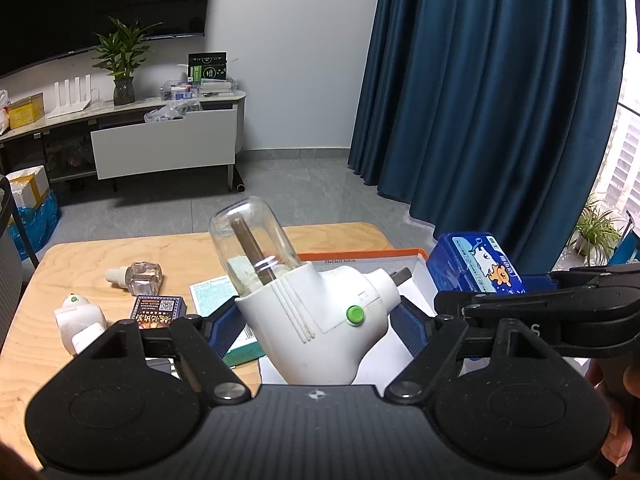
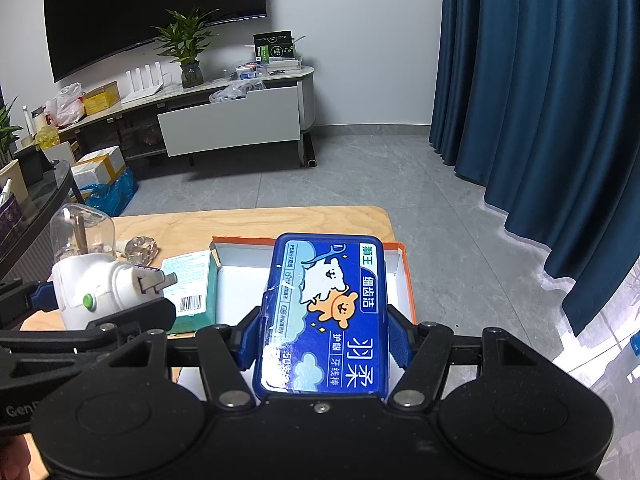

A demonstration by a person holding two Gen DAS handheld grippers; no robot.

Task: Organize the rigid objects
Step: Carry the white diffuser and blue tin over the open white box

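The left gripper (image 1: 318, 320) is closed on a white plug-in vaporizer (image 1: 320, 316), its blue pads pressed against either side of the white body, with the clear bottle (image 1: 250, 244) tilting up and away to the front-left and the metal plug prongs pointing off to the right. The right gripper (image 2: 326, 336) is clamped on a blue floss-pick case (image 2: 326, 312), held flat with its printed lid facing up and its long side running forward between the fingers. Both held items hang above the wooden table (image 1: 80, 252). Directly ahead of and below the right gripper sits an open orange-rimmed box (image 2: 404, 276) with a white inside; the blue case hovers over it. To the left of that box, between the two grippers, lies a teal carton (image 2: 192, 284). Ahead and to the left of the left gripper, on the tabletop, are a small clear refill bottle (image 1: 138, 276) lying on its side, a dark printed little box (image 1: 158, 310), and a second white vaporizer (image 1: 78, 320) nearest the left finger.
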